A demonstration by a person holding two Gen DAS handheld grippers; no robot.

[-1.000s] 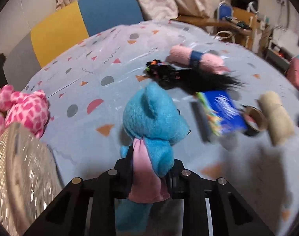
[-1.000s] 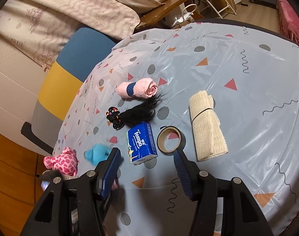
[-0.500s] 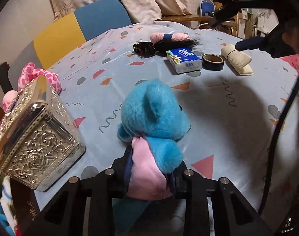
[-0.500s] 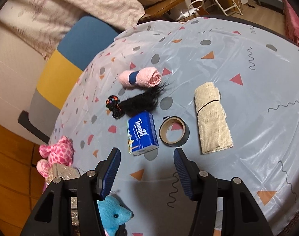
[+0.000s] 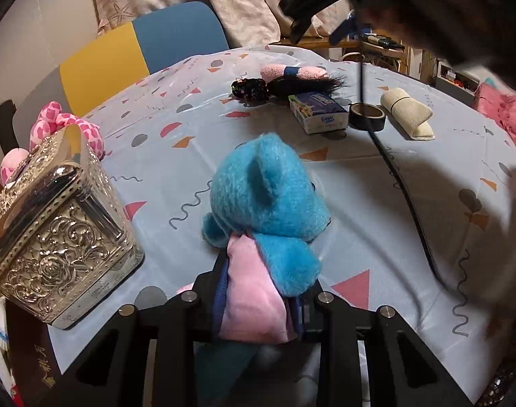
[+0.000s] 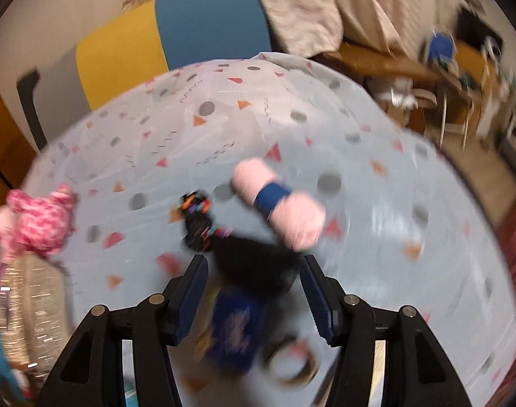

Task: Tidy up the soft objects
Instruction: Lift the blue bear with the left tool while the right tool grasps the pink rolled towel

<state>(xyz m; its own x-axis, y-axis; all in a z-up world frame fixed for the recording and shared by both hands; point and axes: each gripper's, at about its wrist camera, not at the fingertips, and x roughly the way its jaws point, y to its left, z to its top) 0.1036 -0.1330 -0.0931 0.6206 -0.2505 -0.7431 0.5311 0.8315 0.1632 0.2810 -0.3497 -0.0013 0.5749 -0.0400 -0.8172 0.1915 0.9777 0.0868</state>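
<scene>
My left gripper [image 5: 261,291] is shut on the pink body of a blue plush bear [image 5: 268,196], whose head stands upright above the jaws, just right of a silver embossed box [image 5: 54,224]. My right gripper [image 6: 254,268] is open, hanging over a black hair piece [image 6: 251,261] with nothing gripped; its view is blurred by motion. Just beyond lies a pink rolled towel [image 6: 278,207] with a blue band. In the left wrist view the right gripper [image 5: 322,23] hangs high above the far items, held by a hand. A pink spotted plush [image 5: 68,125] lies behind the box.
On the patterned tablecloth [image 5: 410,176] lie a blue tissue pack [image 5: 319,112], a tape roll [image 5: 366,115] and a beige rolled cloth [image 5: 407,112]. A black cable [image 5: 403,196] hangs across the right side. A yellow and blue chair [image 5: 139,54] stands behind the table.
My left gripper drew the blue bear back to beside the silver box, then held still. My right gripper swung and rolled toward the hair piece and pink towel.
</scene>
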